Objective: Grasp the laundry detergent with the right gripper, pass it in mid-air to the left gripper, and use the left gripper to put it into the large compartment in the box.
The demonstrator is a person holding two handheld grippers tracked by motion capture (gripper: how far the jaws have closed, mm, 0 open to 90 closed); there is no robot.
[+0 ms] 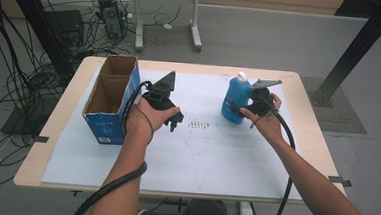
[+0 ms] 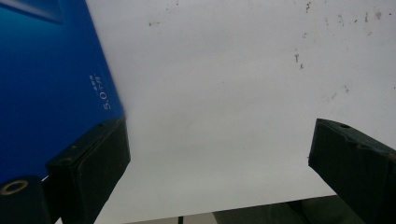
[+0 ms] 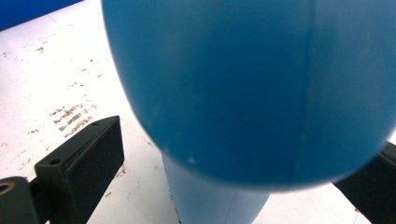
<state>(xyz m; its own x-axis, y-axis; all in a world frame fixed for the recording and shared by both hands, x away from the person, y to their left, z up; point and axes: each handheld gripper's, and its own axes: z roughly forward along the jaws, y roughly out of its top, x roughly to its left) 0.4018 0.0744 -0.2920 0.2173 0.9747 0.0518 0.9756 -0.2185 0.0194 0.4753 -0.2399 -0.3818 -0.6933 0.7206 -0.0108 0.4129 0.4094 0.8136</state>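
Straddling the blue bottle (image 1: 235, 101), right gripper (image 1: 246, 110) gapes unclamped; left gripper (image 1: 175, 120) hangs wide open, empty, beside the box (image 1: 110, 100).

Laboratory or test workshop. Indicators: bare grey floor (image 1: 262, 42); cable bundles (image 1: 11, 61) at left of frame; computer tower (image 1: 113, 17) at upper left; black frame post (image 1: 357, 45) at upper right; bench (image 1: 299, 94) under a white sheet (image 1: 200, 153).

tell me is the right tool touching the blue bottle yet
Cannot tell. In the right gripper view the blue bottle sits between the right tool's wide jaws; a gap shows at one, the other is hidden behind it.
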